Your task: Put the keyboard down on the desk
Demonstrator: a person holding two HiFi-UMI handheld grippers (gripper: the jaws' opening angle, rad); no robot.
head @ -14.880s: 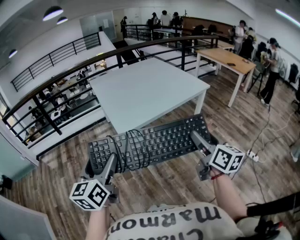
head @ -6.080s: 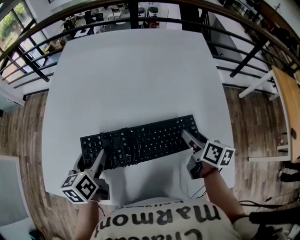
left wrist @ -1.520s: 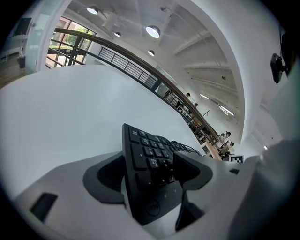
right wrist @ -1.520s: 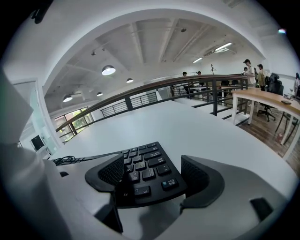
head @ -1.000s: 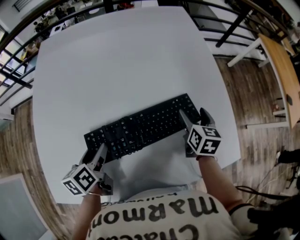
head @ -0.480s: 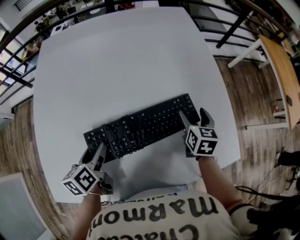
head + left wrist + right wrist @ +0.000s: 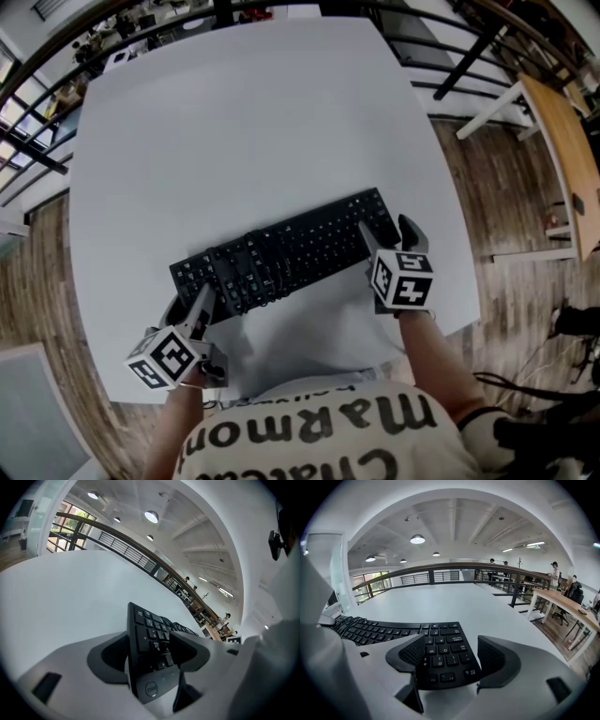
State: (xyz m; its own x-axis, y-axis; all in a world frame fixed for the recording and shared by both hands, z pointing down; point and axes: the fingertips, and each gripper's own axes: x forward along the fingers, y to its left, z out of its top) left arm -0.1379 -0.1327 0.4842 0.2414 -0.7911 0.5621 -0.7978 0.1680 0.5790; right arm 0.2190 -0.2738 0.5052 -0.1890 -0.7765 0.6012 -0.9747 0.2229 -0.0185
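Note:
The black keyboard (image 7: pixel 291 253) lies aslant on the white desk (image 7: pixel 234 122), its cable (image 7: pixel 242 274) coiled on the keys. My left gripper (image 7: pixel 192 298) is at its left end. In the left gripper view the keyboard (image 7: pixel 146 637) stands edge-on between the jaws, close to one pad and apart from the other. The left gripper (image 7: pixel 149 652) has just been closing its jaws a little. My right gripper (image 7: pixel 386 231) is open astride the right end. One jaw hangs over the keys (image 7: pixel 440 653) and the other is beside the edge.
A black railing (image 7: pixel 487 42) runs past the desk's far and right sides. A wooden table (image 7: pixel 574 141) stands on the plank floor at the right. The desk's near edge (image 7: pixel 309 361) is just in front of the person's shirt.
The keyboard, earlier carried above the floor, now lies on the desk. Over the last second the right gripper's marker cube has rolled slightly. Both hands have stayed in place.

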